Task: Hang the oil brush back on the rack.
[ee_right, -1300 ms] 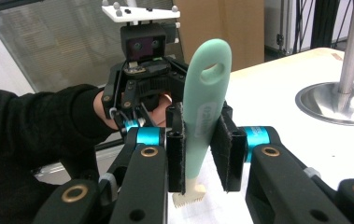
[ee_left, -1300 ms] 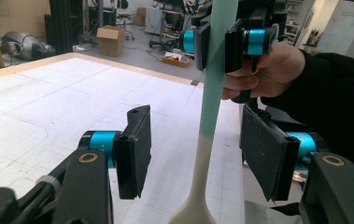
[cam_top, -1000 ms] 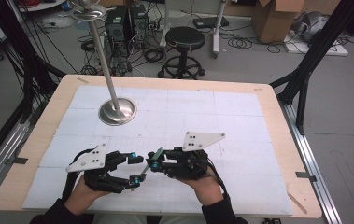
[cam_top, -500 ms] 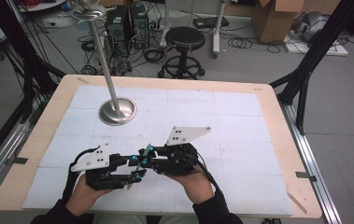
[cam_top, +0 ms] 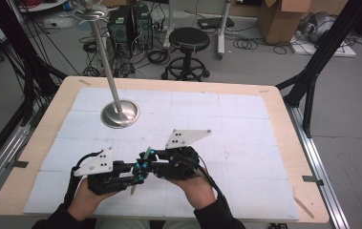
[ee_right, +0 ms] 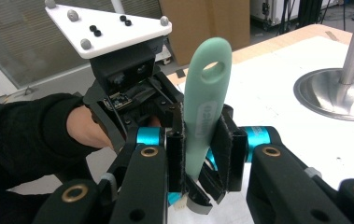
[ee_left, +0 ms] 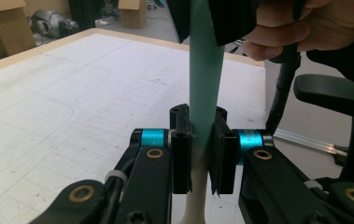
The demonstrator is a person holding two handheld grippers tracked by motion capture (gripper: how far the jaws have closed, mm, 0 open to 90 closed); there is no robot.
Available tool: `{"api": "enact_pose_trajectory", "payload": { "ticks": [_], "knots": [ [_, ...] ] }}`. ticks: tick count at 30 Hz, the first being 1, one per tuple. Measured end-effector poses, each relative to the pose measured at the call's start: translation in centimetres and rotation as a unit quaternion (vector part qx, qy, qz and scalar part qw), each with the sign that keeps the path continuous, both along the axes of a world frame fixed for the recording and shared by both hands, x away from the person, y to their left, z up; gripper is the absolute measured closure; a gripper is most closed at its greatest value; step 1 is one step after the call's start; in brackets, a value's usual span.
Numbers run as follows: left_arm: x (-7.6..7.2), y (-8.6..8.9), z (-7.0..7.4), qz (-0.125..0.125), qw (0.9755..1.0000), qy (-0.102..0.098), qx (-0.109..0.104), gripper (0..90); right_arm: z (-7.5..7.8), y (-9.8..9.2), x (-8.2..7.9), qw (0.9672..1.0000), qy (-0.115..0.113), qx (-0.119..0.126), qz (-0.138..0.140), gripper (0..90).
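Observation:
A mint-green utensil handle (ee_right: pixel 207 79) with a hanging hole at its top end stands upright between the two grippers; its lower part (ee_left: pixel 194 205) turns cream. My right gripper (ee_right: pixel 202 140) is shut on the green handle. My left gripper (ee_left: pixel 201 140) has just been closing and its pads now press on the same utensil (ee_left: pixel 206 70) lower down. In the high view both grippers meet near the table's front edge, the left gripper (cam_top: pixel 139 175) beside the right gripper (cam_top: pixel 146 163), with the utensil (cam_top: pixel 146 153) between them.
A metal stand with a round base (cam_top: pixel 120 114) and a tall pole rises at the back left of the white mat (cam_top: pixel 245 143). Its base (ee_right: pixel 338 95) lies beyond the right gripper. A stool (cam_top: pixel 186 40) and boxes stand on the floor behind the table.
The right gripper has moved left with the utensil until it meets the left gripper. The left jaws have closed onto the utensil.

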State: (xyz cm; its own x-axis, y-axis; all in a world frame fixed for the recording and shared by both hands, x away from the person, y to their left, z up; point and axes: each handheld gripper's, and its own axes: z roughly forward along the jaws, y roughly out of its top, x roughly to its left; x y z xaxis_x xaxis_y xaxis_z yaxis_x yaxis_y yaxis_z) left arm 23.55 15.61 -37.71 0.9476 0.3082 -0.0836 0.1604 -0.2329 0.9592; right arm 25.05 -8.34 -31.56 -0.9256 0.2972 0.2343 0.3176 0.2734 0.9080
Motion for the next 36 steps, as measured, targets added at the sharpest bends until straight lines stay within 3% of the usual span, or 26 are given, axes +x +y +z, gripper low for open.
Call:
{"api": "enact_pose_trajectory", "payload": {
  "ticks": [3,5,7,10,13,17,24,28,36],
  "knots": [
    [0.0,0.1,0.1,-0.012,0.9997,0.010,-0.017,81.1,0.1,0.0,0.0,1.0000,-0.004,0.007,0.006,73.5],
    [0.1,0.2,0.2,-0.023,0.9991,0.017,-0.033,81.3,0.1,-0.1,-0.1,0.9994,-0.006,0.027,0.022,53.4],
    [0.2,0.4,0.3,-0.037,0.9978,0.022,-0.051,81.3,0.2,-0.4,-0.1,0.9982,-0.021,0.046,0.033,43.7],
    [0.2,0.5,0.3,-0.062,0.9949,0.025,-0.075,81.3,0.2,-0.8,0.0,0.9959,-0.035,0.069,0.047,34.3],
    [0.2,0.6,0.3,-0.085,0.9918,0.027,-0.092,81.2,0.0,-1.5,0.3,0.9930,-0.038,0.089,0.069,31.0],
    [0.2,0.6,0.3,-0.108,0.9882,0.029,-0.105,81.2,-0.1,-1.9,0.5,0.9889,-0.043,0.111,0.088,32.2],
    [0.2,0.6,0.3,-0.146,0.9801,0.038,-0.129,81.2,-0.3,-2.0,0.7,0.9787,-0.045,0.143,0.140,42.7],
    [0.2,0.6,0.3,-0.152,0.9793,0.040,-0.128,81.2,-0.5,-1.5,0.8,0.9740,-0.047,0.149,0.163,50.3],
    [0.1,0.3,0.2,-0.164,0.9775,0.043,-0.125,81.2,-0.6,-1.3,0.9,0.9681,-0.050,0.162,0.184,63.7]
  ]
}}
